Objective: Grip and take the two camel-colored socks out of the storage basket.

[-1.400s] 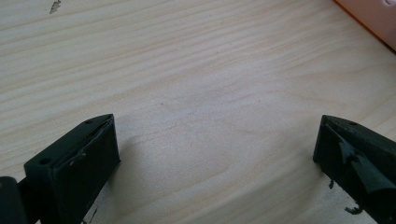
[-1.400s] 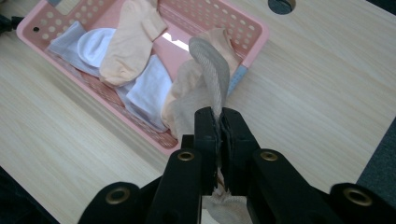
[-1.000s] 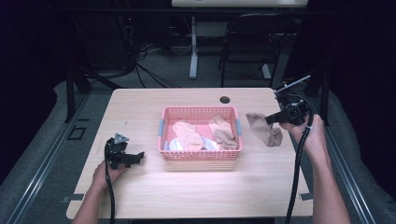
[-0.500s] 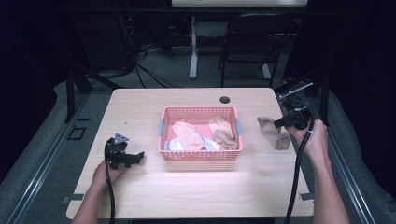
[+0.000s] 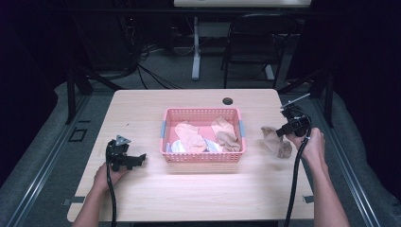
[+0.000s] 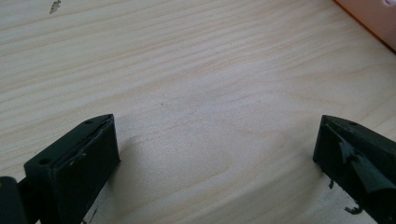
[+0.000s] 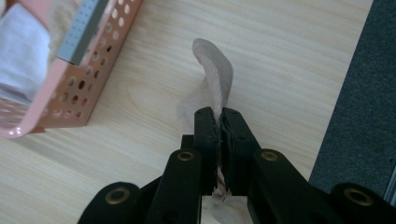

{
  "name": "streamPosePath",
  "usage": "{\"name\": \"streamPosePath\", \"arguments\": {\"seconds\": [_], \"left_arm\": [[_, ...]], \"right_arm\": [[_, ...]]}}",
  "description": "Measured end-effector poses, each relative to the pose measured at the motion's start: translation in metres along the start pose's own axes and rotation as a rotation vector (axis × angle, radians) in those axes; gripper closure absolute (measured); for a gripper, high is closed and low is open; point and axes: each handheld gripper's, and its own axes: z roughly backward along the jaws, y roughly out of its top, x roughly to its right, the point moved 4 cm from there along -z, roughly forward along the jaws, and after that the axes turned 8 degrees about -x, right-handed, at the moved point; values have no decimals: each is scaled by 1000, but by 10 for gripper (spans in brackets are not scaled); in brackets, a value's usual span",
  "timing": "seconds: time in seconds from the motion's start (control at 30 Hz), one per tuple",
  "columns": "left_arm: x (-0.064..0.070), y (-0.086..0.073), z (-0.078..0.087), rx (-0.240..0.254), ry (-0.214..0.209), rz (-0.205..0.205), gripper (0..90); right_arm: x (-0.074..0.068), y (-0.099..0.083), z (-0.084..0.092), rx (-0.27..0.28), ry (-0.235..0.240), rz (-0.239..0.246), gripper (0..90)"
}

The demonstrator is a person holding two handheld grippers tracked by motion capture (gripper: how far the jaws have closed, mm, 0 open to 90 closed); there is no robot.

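Right tongs clamped on thin beige sock beside pink perforated plastic basket | left tongs spread wide over pale wooden tabletop

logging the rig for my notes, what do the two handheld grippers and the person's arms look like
Both grippers are black. The left gripper carries a grey three-cornered plate on top, and its claw ends in two blocky black jaws. The right gripper has black linkage arms with brass-coloured rivets. A black cable trails from each toward the person. No sleeves show on either forearm.
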Motion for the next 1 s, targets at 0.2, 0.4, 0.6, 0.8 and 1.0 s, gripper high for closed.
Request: {"name": "streamPosePath", "arguments": {"seconds": [0.2, 0.4, 0.6, 0.8, 1.0], "left_arm": [[0, 0, 0, 0, 0, 0, 0], [0, 0, 0, 0, 0, 0, 0], [0, 0, 0, 0, 0, 0, 0], [0, 0, 0, 0, 0, 0, 0], [0, 0, 0, 0, 0, 0, 0]], "right_arm": [[4, -2, -23, -45, 8, -14, 854], [8, -6, -38, -92, 10, -32, 844], [17, -12, -54, -150, 17, -75, 771], [20, -13, -50, -137, 25, -89, 542], [13, -10, -37, -87, 46, -68, 243]]}}
